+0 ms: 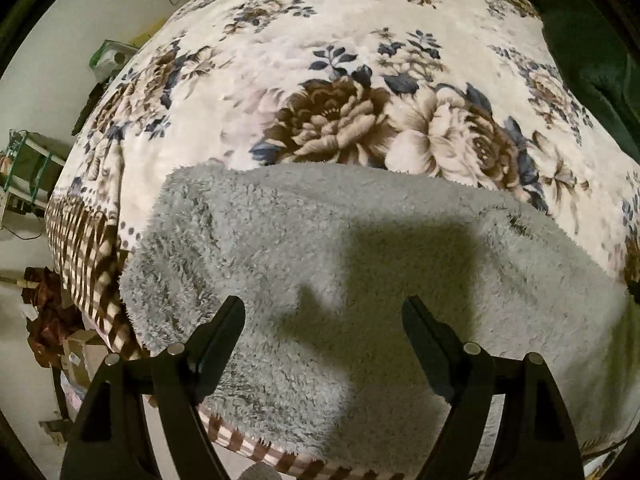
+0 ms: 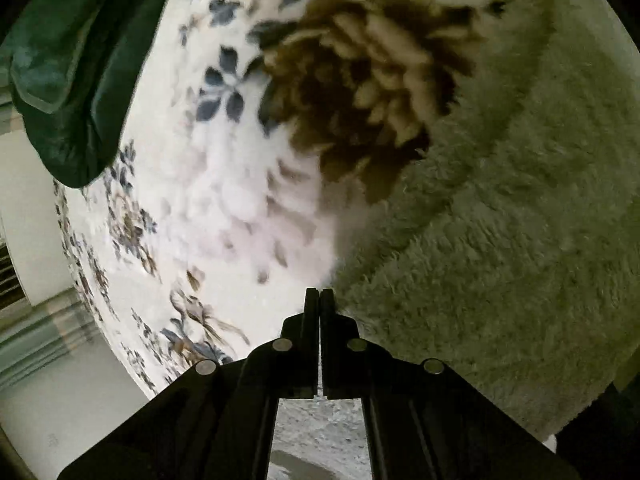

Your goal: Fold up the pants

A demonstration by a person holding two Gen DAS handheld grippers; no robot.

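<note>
Two grippers differ: the left gripper gapes empty above the fleecy grey pants on the flowered blanket, while the right gripper, closed at their edge, might hold only fluff and slip.

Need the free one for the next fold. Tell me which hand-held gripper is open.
The left hand-held gripper: its fingers are spread wide above the grey fluffy pants. The right hand-held gripper is shut.
</note>
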